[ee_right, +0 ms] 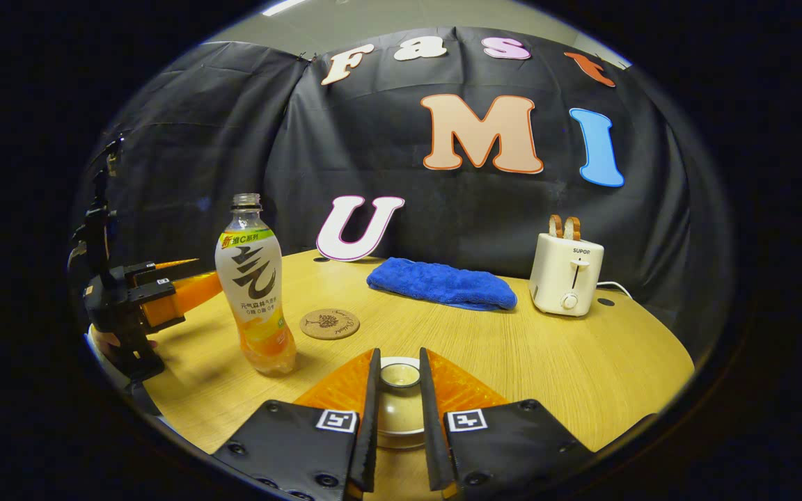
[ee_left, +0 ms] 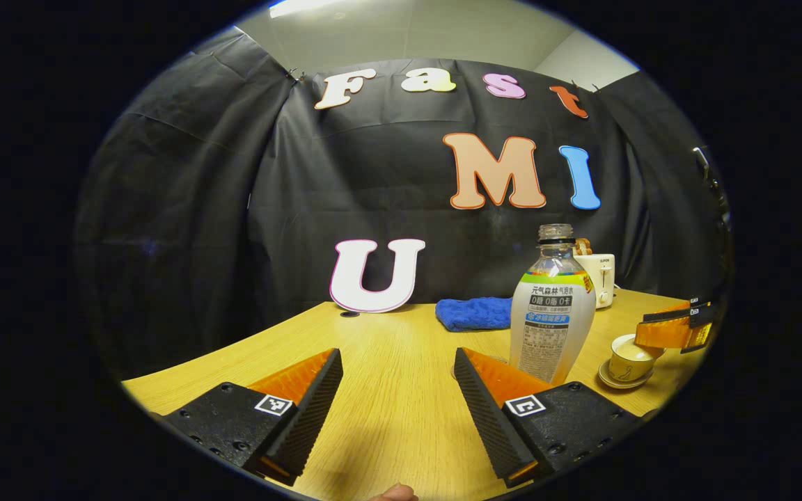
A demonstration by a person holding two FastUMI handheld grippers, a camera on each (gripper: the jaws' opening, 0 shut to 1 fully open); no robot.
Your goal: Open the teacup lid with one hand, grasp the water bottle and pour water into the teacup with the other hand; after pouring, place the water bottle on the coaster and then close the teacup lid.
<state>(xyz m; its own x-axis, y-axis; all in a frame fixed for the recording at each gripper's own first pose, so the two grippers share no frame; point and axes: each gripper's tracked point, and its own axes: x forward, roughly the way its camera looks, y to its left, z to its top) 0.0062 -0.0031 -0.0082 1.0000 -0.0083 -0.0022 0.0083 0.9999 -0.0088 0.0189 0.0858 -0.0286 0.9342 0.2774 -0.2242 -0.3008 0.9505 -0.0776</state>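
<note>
Right gripper (ee_right: pixel 399 390): fingers pinching teacup lid (ee_right: pixel 399 376), apparently for lifting | Left gripper (ee_left: pixel 397 396): spread wide, facing uncapped bottle (ee_left: pixel 553 313), likely for grasping | Coaster (ee_right: pixel 329 323): awaits bottle

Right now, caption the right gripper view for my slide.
Right hand-held gripper closed on teacup lid; water bottle stands beside coaster.
</note>
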